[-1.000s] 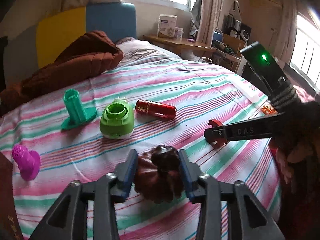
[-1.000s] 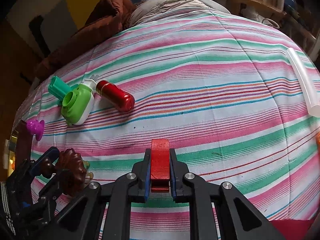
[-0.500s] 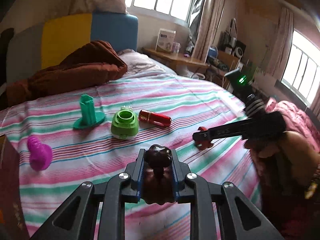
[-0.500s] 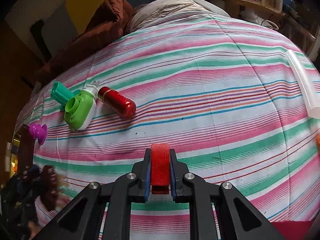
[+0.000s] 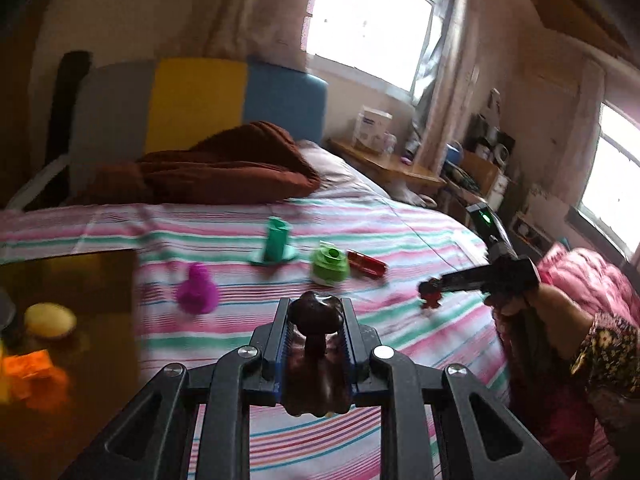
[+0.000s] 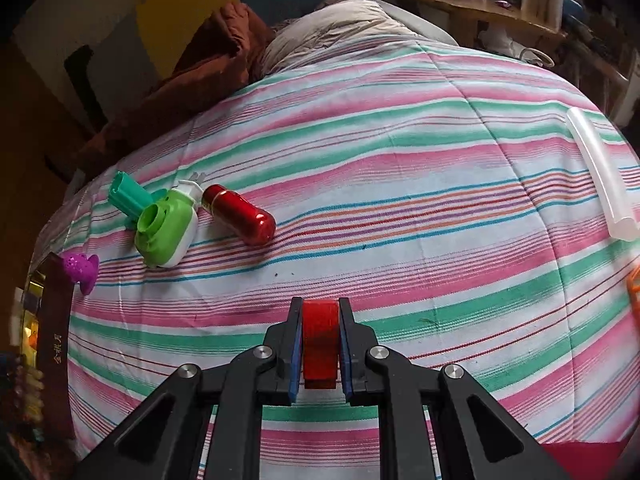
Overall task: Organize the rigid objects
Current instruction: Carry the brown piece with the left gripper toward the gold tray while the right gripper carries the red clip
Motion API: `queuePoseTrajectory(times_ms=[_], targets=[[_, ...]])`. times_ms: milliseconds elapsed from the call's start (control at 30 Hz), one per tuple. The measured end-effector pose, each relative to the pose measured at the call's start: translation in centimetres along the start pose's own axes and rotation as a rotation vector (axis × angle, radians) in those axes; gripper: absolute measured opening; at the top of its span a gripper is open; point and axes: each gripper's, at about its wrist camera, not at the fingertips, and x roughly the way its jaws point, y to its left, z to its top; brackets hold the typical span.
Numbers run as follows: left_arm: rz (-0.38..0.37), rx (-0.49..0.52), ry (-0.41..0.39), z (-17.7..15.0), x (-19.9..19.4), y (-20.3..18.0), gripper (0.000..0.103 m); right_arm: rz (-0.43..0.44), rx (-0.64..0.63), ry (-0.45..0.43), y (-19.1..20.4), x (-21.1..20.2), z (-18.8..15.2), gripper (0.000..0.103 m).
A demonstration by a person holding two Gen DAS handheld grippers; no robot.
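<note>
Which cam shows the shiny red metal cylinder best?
Right wrist: the shiny red metal cylinder is large and sharp, lying on its side on the striped bedspread next to the green-and-white plastic device. Left wrist shows it only small, motion-blurred and partly hidden behind that device.

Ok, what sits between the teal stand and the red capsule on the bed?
The green-and-white pump-shaped piece lies between the teal stand and the red capsule, close against both. The right wrist view shows it best; the left wrist view agrees.

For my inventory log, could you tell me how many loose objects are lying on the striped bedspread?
5: teal stand, green bottle and red capsule clustered left, purple toy at the left edge, clear tube far right. Others may be hidden.
</note>
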Motion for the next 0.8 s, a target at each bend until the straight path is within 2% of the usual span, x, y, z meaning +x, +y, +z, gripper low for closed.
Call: queuePoseTrajectory(times_ms=[267,533,800], targets=[[0.126,-0.098,-0.027,-1.1,-4.1,7.3,0.021,0.034,0.023,-0.028,-0.2,-0.7,0.1,0.015],[0.235,-0.162,0.018,-3.7,-6.0,13.0,0.021,0.030,0.021,-0.038,-0.1,-0.5,0.1,0.015],[0.311,-0.208,0.094,-5.9,-6.6,16.7,0.021,0.067,0.033,-0.087,0.3,-1.3,0.3,0.015]])
